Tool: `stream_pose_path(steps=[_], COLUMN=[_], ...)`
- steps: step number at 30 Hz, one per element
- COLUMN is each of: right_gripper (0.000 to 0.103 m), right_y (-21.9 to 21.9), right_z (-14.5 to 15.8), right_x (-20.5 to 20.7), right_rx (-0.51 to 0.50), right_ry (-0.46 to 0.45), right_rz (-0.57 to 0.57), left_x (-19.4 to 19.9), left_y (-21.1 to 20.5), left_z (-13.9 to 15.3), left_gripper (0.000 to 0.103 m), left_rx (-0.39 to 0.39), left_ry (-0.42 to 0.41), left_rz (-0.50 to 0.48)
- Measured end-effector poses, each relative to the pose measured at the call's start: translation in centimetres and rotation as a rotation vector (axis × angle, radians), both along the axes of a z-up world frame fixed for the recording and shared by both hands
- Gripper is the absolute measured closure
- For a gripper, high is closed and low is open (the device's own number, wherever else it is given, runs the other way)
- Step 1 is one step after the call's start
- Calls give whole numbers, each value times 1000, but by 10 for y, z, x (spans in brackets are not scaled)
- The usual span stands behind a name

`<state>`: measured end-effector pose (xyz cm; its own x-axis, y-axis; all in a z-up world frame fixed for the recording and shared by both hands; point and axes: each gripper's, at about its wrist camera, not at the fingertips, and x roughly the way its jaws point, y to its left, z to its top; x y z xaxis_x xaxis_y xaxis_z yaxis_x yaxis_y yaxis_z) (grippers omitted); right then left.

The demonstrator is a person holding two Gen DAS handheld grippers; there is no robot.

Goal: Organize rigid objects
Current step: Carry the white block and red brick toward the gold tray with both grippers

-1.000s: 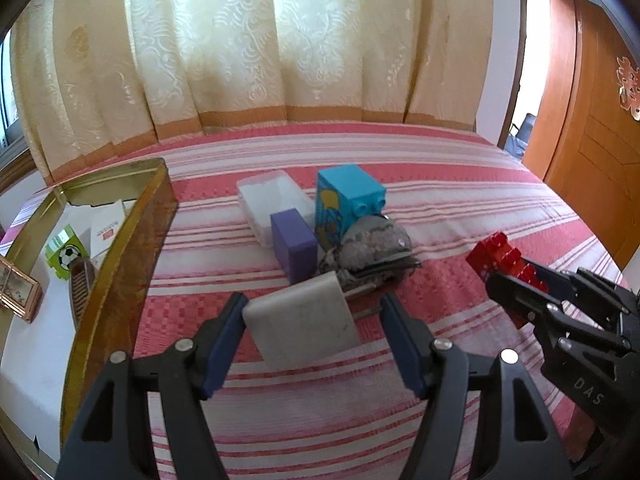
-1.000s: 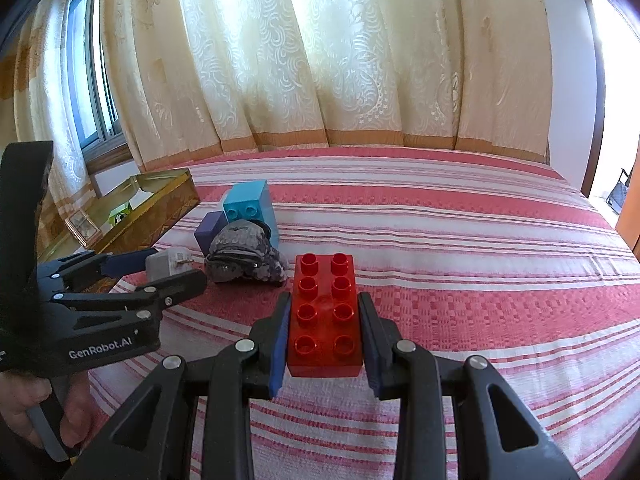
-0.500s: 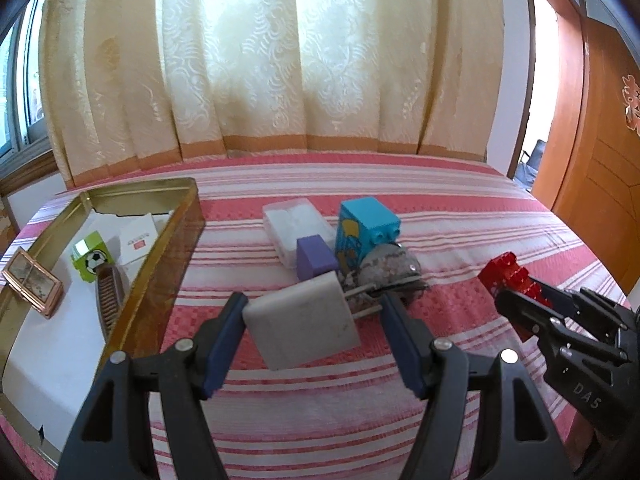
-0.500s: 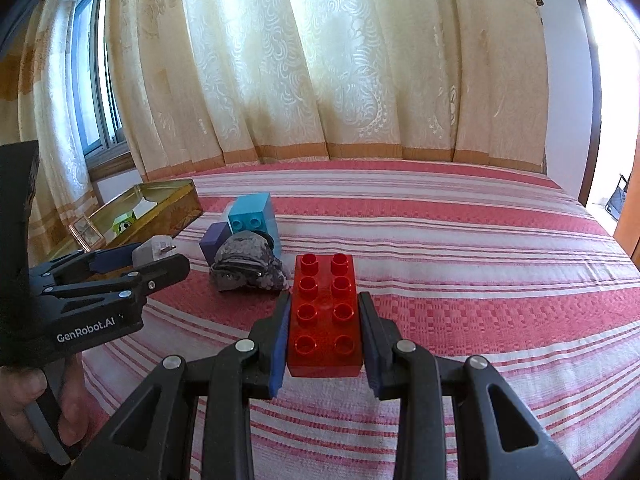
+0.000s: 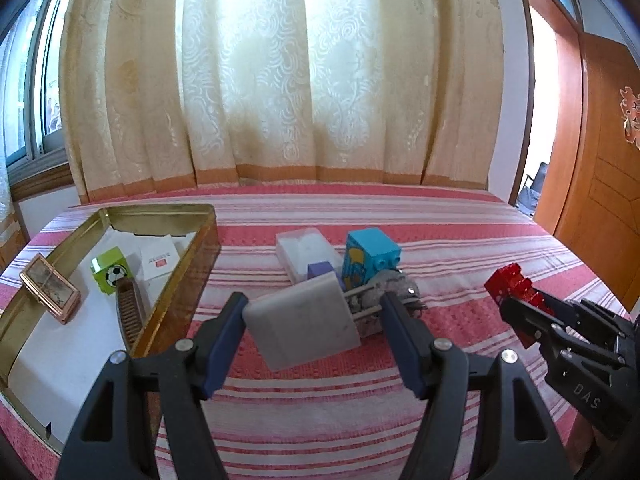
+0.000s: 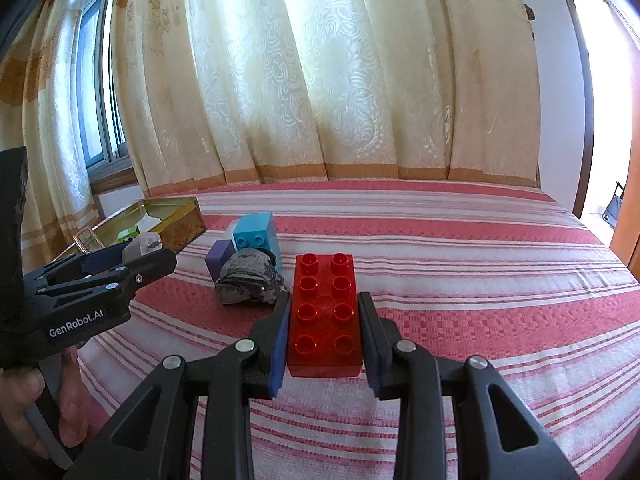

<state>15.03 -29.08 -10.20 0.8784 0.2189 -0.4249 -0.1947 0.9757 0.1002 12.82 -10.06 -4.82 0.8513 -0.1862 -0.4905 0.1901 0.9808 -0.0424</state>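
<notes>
My left gripper (image 5: 314,314) is shut on a white plug adapter (image 5: 304,320), tilted, with its metal prongs against the right finger, above the striped bedspread. My right gripper (image 6: 324,312) is shut on a red studded brick (image 6: 324,312), studs up, held over the bedspread; the red brick (image 5: 514,286) also shows at the right of the left wrist view. Beyond the adapter lies a cluster: a blue brick (image 5: 372,256), a purple block (image 5: 320,270), a translucent white box (image 5: 302,250) and a grey speckled lump (image 5: 396,286). A gold tin tray (image 5: 160,212) stands to the left.
The tray holds a green cube with a football (image 5: 110,276), a white card (image 5: 158,262), a brown ridged piece (image 5: 130,316) and a copper picture frame (image 5: 50,294). Curtains hang behind the bed. A wooden door (image 5: 592,200) stands at the right. A hand (image 6: 24,396) grips the left tool.
The left gripper has risen a little and tilted up with the adapter, bringing more of the tray and curtain into view. The right gripper keeps the red brick almost still.
</notes>
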Motion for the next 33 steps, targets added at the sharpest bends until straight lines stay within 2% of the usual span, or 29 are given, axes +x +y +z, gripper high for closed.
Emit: stream_pose_path(steps=[10, 16, 33], right_gripper=[69, 69, 69], right_y=[5, 12, 27], right_z=[5, 7, 7], right_x=[-12, -19, -20], right_rx=[27, 26, 41], right_ry=[-71, -112, -138], right_rz=[17, 27, 65], left_x=[-5, -11, -16], left_y=[12, 16, 27], left_z=[3, 5, 7], left_gripper=[35, 35, 35], left_rx=[-41, -40, -47], left_ry=[-27, -53, -65], left_rz=[17, 28, 34])
